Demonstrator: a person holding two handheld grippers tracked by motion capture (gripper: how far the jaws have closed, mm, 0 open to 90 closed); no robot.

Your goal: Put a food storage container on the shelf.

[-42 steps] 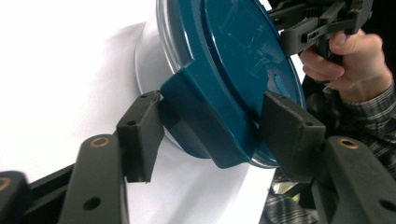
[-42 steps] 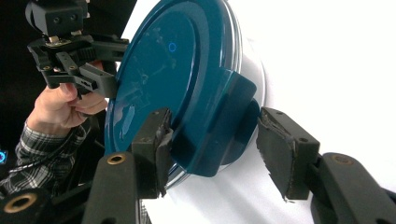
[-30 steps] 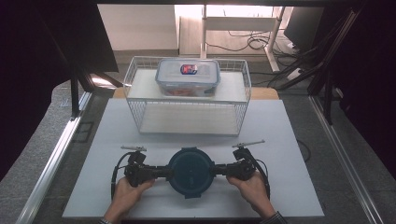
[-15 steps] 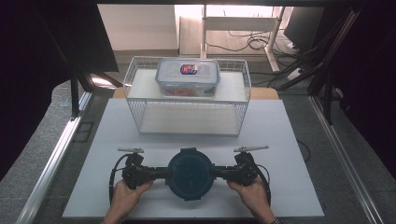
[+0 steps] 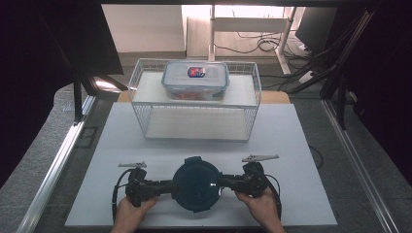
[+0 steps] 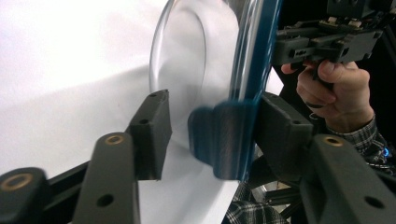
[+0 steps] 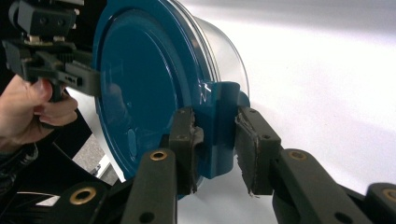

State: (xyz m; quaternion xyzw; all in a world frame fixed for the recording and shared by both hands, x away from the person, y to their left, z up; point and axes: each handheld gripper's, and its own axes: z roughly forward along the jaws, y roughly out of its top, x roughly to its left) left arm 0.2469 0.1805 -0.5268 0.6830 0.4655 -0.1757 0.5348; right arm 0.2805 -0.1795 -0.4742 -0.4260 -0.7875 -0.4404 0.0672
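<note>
Left claw loosened around blue-lidded round container clasp, right claw clamping opposite clasp

Lab recording bench, white table, dark curtains, floor cables

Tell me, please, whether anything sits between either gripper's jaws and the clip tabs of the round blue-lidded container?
Nothing visible does. The left gripper straddles one tab of the round container; one pad touches it, the other stands off. The right gripper has the opposite tab between its pads, which look about closed on it.
</note>
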